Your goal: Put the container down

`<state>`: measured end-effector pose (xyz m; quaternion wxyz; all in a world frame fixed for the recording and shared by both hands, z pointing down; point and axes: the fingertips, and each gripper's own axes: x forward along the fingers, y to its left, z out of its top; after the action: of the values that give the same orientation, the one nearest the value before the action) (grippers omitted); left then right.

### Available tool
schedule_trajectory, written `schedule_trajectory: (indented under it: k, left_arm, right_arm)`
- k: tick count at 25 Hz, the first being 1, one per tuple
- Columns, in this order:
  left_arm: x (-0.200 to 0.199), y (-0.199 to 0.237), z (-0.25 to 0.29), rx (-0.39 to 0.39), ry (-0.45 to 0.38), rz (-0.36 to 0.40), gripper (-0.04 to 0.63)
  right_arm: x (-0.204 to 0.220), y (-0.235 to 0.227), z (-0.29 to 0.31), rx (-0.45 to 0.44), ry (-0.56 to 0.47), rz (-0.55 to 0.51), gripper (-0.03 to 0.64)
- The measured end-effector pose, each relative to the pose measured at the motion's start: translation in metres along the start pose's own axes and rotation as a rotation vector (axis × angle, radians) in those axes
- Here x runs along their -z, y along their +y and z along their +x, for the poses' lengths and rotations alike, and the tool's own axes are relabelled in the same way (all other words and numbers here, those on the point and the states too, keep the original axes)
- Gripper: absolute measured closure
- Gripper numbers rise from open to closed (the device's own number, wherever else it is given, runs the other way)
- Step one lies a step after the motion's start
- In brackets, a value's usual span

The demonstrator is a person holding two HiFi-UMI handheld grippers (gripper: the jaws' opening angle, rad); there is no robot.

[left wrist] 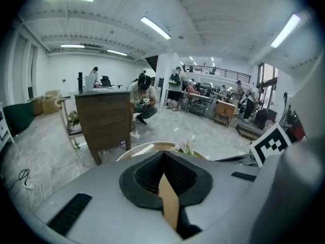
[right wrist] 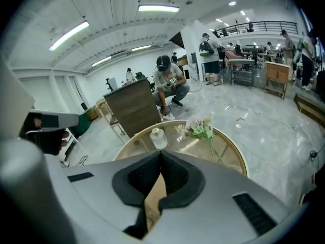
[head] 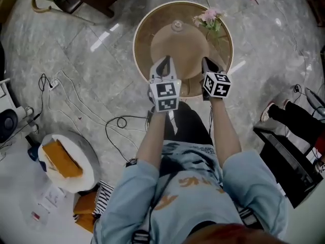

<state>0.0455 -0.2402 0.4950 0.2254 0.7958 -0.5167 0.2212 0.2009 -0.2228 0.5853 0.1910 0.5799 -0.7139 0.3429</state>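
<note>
Head view, centre: left gripper (head: 162, 66) and right gripper (head: 209, 66) each pinch the container's (head: 179, 50) near rim; it should descend level, clear of the upper-right flowers (head: 209, 18).

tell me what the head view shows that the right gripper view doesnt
Only the head view: the person's blue shirt, floor cables, a white tub and the tan container as a full round shape. Only the right gripper view: a wooden cabinet, a crouching person, ceiling lights. Both: the round table, the bottle, the flowers, and the right gripper, shut on the tan container.
</note>
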Motion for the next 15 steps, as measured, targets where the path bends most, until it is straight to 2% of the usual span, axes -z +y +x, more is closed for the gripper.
schedule_trajectory:
  k: [4,9,13,15]
  left_arm:
    - [-0.039,-0.022,-0.025,-0.021,-0.048,-0.074,0.571]
    - [-0.09,-0.018,-0.059,-0.076,-0.124,-0.186,0.571]
    - [-0.138,-0.047,-0.081,-0.015,-0.203,-0.122,0.571]
    - [-0.168,-0.064,-0.09,0.039,-0.259,-0.084,0.571]
  right_arm:
    - [-0.047,0.007,-0.05,-0.026,-0.066,0.001,0.606]
    - [-0.11,0.015,-0.105,-0.003,-0.194,0.049,0.606]
    - [-0.157,0.014,-0.154,0.006,-0.302,0.059,0.606]
    - [-0.182,0.018,-0.175,-0.002,-0.353,0.023,0.606]
